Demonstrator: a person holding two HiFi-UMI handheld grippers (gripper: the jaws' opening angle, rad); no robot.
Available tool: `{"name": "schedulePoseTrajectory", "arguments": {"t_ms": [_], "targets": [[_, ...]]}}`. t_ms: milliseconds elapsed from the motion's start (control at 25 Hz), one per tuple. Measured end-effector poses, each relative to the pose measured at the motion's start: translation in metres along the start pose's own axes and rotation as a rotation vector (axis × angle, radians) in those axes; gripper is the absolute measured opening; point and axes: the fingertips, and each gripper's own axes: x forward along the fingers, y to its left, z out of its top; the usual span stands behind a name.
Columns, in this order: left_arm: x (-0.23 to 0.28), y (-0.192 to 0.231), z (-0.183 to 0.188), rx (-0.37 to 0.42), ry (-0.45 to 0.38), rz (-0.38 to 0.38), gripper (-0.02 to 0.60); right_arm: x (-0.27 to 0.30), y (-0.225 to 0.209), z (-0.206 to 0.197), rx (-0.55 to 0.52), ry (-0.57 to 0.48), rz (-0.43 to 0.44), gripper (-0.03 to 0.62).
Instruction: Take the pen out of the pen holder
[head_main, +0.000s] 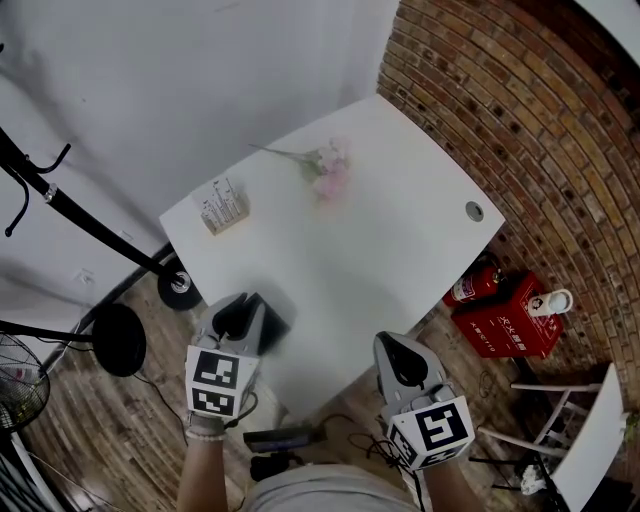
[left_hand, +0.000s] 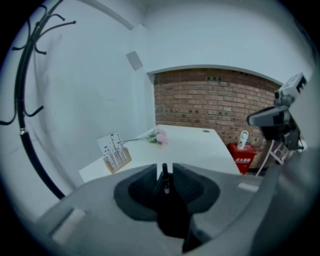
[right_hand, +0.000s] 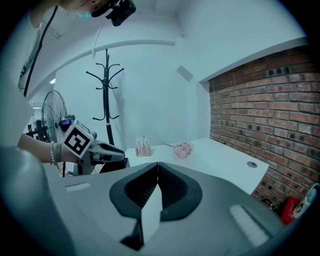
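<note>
Closest to us, the left gripper (head_main: 243, 308) has its jaws apart around the pen (left_hand: 164, 176). The pen is a slim, dark, glossy stick standing upright. White desk shows on both sides of its tip, so the pads do not press on it. It rises out of the pen holder (head_main: 273, 322), a black, boxy, matte container at the desk's near edge, at about seven o'clock on the desk top in the head view.

At five o'clock the right gripper (head_main: 392, 345) keeps its ribbed grey jaws closed tip to tip, with nothing between them.

The desk (head_main: 400, 250) is smooth and white with rounded corners. Farther out, at ten o'clock, we see a small wooden card stand (head_main: 224, 210). At twelve lies a sprig of pink flowers (head_main: 330, 172), and at three a round grey cable hole (head_main: 474, 211). Beyond runs a rough red brick wall (head_main: 520, 110).
</note>
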Motion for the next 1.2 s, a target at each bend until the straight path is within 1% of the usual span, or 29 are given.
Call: {"name": "schedulePoseTrajectory", "arguments": {"t_ms": [120, 280, 400, 560, 760, 1000, 1200], "targets": [[0.000, 0.002, -0.001, 0.012, 0.013, 0.013, 0.054, -0.001, -0.001, -0.001, 0.002, 0.001, -0.002, 0.005], [0.000, 0.000, 0.000, 0.030, 0.019, 0.014, 0.034, -0.004, -0.003, -0.003, 0.004, 0.005, -0.005, 0.005], [-0.001, -0.001, 0.000, 0.019, 0.010, 0.009, 0.029, -0.004, -0.002, -0.004, 0.005, 0.004, -0.006, 0.005], [-0.004, -0.002, 0.005, -0.013, -0.018, 0.001, 0.026, -0.005, 0.000, -0.003, 0.002, 0.001, -0.001, 0.005], [-0.017, -0.001, 0.017, -0.029, -0.064, 0.004, 0.025, -0.006, 0.007, 0.001, -0.008, -0.007, 0.009, 0.003], [-0.039, -0.001, 0.033, -0.038, -0.117, 0.013, 0.025, -0.006, 0.019, 0.009, -0.025, -0.022, 0.035, 0.005], [-0.067, 0.004, 0.043, -0.040, -0.157, 0.024, 0.025, -0.006, 0.036, 0.017, -0.045, -0.041, 0.069, 0.005]]}}
